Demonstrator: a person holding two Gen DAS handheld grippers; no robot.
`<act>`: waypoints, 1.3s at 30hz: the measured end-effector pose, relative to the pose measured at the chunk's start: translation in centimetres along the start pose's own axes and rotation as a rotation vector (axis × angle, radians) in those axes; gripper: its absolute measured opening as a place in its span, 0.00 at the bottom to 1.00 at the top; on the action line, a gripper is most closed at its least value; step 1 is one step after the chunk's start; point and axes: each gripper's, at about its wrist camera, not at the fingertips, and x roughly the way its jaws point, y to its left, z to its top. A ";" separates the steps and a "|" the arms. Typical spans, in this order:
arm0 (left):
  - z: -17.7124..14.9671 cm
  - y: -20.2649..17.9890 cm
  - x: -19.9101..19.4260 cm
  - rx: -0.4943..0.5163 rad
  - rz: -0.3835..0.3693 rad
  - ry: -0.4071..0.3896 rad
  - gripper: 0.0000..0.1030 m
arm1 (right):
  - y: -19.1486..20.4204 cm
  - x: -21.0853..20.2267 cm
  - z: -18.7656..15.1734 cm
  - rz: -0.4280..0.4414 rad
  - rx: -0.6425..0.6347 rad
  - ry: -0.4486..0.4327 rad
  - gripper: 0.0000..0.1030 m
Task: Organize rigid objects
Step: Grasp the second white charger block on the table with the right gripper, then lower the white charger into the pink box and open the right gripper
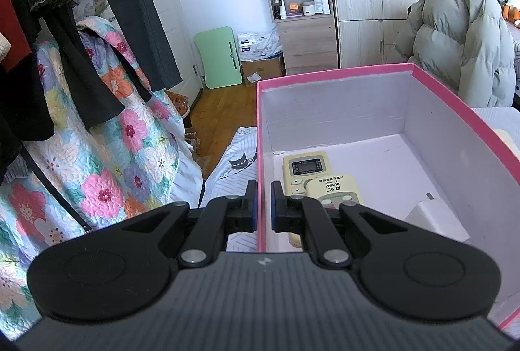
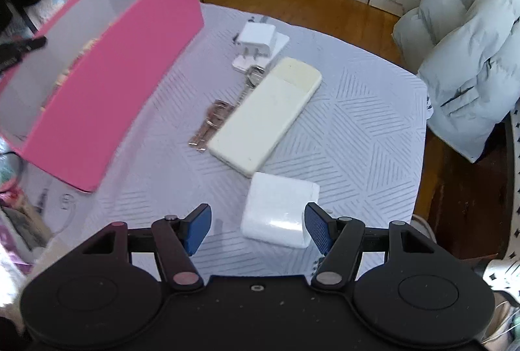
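The left tongs (image 1: 264, 205) are clamped on the near wall of the pink box (image 1: 455, 110) — two remotes (image 1: 308, 175) lie inside, at 12 o'clock. The right tongs (image 2: 256, 229) stand apart over a white adapter (image 2: 279, 211) on the desk (image 2: 373, 123); a cream remote (image 2: 266, 114) lies at 12 — keys (image 2: 211, 123) touching its left edge.

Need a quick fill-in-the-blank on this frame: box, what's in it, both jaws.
1. The left gripper has its jaws closed on the box's ____ wall.
2. The jaws of the right gripper are ____.
3. The square white charger lies ____ the box.
4. Inside the box lie two overlapping ____.

Missing words: pink; open; outside; remote controls
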 end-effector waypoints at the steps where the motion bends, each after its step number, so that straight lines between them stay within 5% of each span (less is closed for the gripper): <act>1: 0.0 0.0 0.0 0.001 0.000 0.000 0.05 | 0.1 0.7 0.0 -0.030 -0.013 0.004 0.67; 5: 0.0 0.0 0.0 0.000 0.000 0.000 0.05 | 0.1 3.1 0.2 -0.101 -0.048 0.017 0.73; 9: 0.0 -0.1 0.0 0.001 -0.003 -0.001 0.05 | 0.1 4.1 0.1 -0.101 -0.044 0.004 0.66; 20: 0.0 0.1 0.1 -0.007 -0.006 -0.001 0.05 | 2.9 0.6 0.6 -0.149 -0.115 -0.117 0.65; 30: 0.0 0.2 0.1 -0.006 -0.007 -0.002 0.05 | 7.5 -7.3 4.9 0.132 -0.157 -0.266 0.65; 39: -0.2 0.4 0.0 -0.007 -0.009 -0.011 0.05 | 18.6 -5.7 9.8 0.256 -0.483 -0.127 0.65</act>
